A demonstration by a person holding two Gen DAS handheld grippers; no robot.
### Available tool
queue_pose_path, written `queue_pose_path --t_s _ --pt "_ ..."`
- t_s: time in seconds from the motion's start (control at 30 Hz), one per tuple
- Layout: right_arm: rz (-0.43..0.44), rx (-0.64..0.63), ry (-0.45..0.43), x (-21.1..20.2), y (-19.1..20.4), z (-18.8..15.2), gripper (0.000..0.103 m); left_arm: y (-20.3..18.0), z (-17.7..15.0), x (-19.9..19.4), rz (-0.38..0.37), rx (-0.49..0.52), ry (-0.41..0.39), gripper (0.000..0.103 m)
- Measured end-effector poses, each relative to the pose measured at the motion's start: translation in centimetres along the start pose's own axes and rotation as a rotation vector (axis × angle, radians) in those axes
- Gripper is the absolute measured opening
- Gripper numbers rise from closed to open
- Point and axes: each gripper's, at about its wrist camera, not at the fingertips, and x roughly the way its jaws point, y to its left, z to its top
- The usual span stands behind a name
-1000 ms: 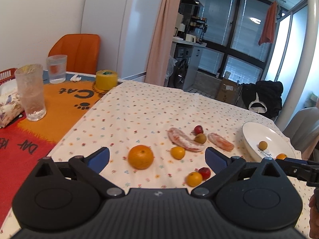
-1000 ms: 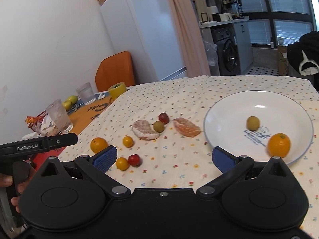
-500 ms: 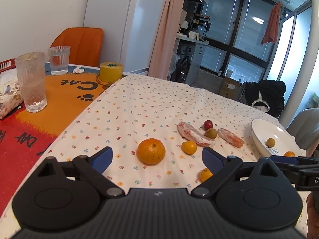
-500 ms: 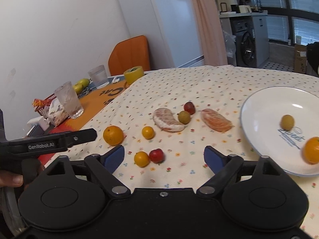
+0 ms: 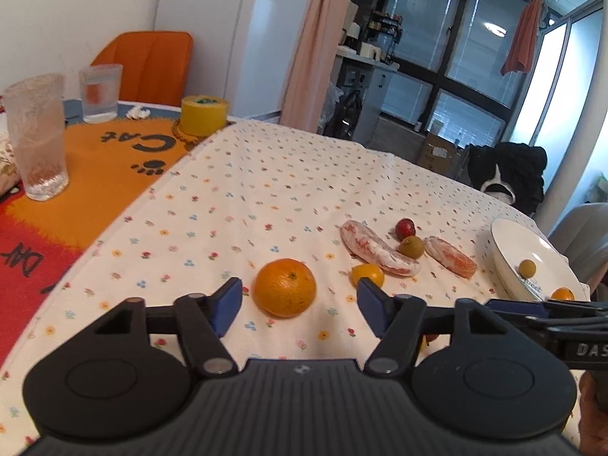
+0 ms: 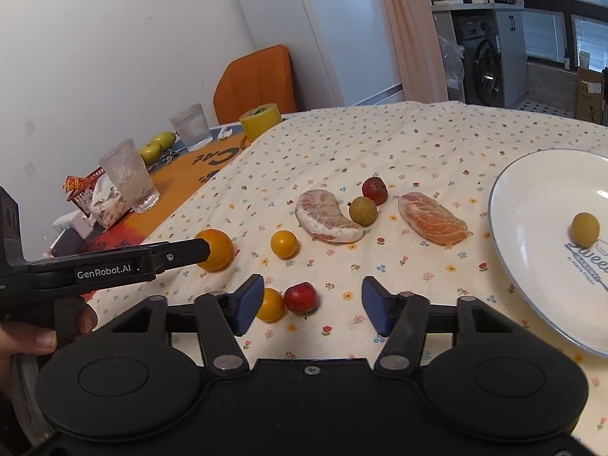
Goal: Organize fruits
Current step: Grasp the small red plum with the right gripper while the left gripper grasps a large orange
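1. The left gripper (image 5: 299, 304) is spread wide and holds nothing; the big orange (image 5: 285, 287) sits on the tablecloth (image 5: 266, 190) between its pads, just ahead, toward the table's near edge.
2. The right gripper (image 6: 312, 307) is also wide open and empty, with a small red fruit (image 6: 300, 297) and a yellow one (image 6: 270, 304) by its left pad.
3. Risk, as I judge it: the orange is round and could roll off the near edge if one pad nudges it first.
4. The plate (image 6: 532, 304) lies at the right edge, holding a small yellow-green fruit (image 6: 585, 228).
5. The orange has no clear long axis; its stem dimple faces up.
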Motion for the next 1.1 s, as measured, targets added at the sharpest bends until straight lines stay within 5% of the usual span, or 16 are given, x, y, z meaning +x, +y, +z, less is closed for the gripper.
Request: queue_pose_path --t_s 0.5,0.77,1.1 --pt "0.033 -0.007 0.063 3.0 0.1 0.2 0.04 0.6 0.3 2.6 0.015 -0.004 0.033 0.062" --pt "0.056 -0.011 0.072 3.1 0.2 0.5 0.02 1.0 0.3 3.3 0.023 -0.016 0.046 0.041" --pt "0.056 -0.003 0.037 1.3 -0.2 0.1 0.019 -0.1 0.4 1.5 0.009 -0.007 0.021 0.041"
